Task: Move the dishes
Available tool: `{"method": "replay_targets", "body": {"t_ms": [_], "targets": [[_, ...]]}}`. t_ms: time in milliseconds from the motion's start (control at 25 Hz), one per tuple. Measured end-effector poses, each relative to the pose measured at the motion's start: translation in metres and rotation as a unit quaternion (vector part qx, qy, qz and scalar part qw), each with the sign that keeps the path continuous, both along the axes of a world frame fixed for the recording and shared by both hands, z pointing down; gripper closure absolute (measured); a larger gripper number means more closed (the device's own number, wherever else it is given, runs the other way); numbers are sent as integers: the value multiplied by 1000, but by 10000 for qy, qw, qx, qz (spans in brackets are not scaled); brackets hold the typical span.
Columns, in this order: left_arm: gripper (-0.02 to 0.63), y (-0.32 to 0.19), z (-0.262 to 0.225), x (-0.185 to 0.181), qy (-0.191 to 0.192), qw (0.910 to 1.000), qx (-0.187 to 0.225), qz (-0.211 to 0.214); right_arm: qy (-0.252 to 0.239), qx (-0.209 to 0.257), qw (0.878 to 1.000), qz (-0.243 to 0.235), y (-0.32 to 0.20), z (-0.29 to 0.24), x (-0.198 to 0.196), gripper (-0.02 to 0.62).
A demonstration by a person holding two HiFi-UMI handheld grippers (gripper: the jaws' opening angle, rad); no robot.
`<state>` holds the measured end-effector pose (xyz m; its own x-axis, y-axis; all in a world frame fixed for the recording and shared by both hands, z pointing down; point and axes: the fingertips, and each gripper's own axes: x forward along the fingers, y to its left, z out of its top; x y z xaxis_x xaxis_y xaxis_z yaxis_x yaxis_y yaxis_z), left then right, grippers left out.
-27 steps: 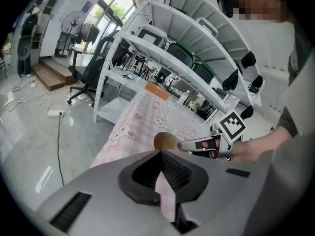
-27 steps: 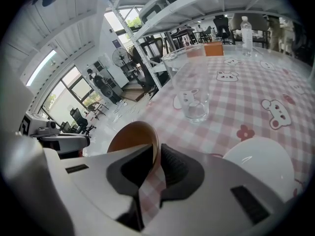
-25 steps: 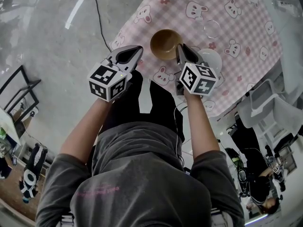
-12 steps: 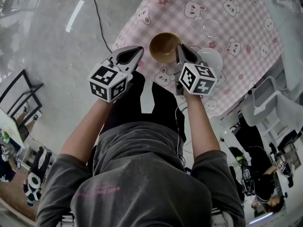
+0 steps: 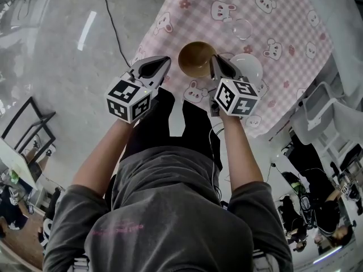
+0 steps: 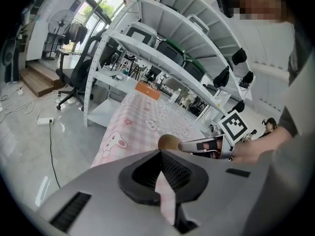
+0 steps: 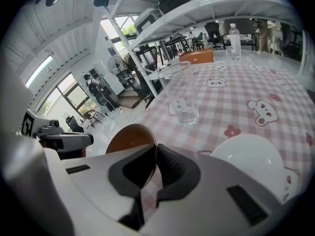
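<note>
Nearest the person, the left gripper (image 6: 160,156) was fully closed on nothing. It was held off the desk's near edge, to the left of the brown bowl and apart from it. The right gripper (image 7: 151,154) stood at the bowl's right side. Its jaws had just been closing and were nearly together, pinching the rim of the brown bowl (image 5: 196,58) with one pad inside the wall and one outside.

The bowl was at the near edge of the desk (image 5: 198,18), which carried a pink checked cloth printed with bunnies. The bowl possibly rested on the cloth, but the angle was too steep to rule out that it hung just clear.

Just right of the bowl and a little beyond it lay a white dish (image 5: 249,67). Farther back stood a clear glass (image 5: 242,28), well apart from the bowl.

The bowl looked rigid, thin-walled and smooth, so probably light but slippery. Pinched at one side only, it would tend to tip about the pads, so a deep bite on the rim and a level carry seemed wise. The white dish looked breakable, and its rim was the likeliest place to hold it.
</note>
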<state>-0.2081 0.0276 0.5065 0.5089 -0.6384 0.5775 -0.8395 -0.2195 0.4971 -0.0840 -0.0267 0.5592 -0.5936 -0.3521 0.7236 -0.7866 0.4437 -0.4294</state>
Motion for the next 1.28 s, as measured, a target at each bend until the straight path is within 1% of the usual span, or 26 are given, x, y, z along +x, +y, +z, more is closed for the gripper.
{"method": "replay_targets", "body": {"t_ms": [320,560,880,1280], "targets": [[604,-7,-13,18,-19,9993,108,349,-37,101,9994,340,2,-16,23,577],[604,-13,-20,38,-40,9980,162,614,-28,135,9980,617,3,-23,47,577],[604,-24,-25,74,-41,9951,184,968,-5,143,9950,987,1,-26,89,577],[604,-36,-19,121,-36,9906,113,1362,50,55,9906,1369,-2,-15,138,577]]}}
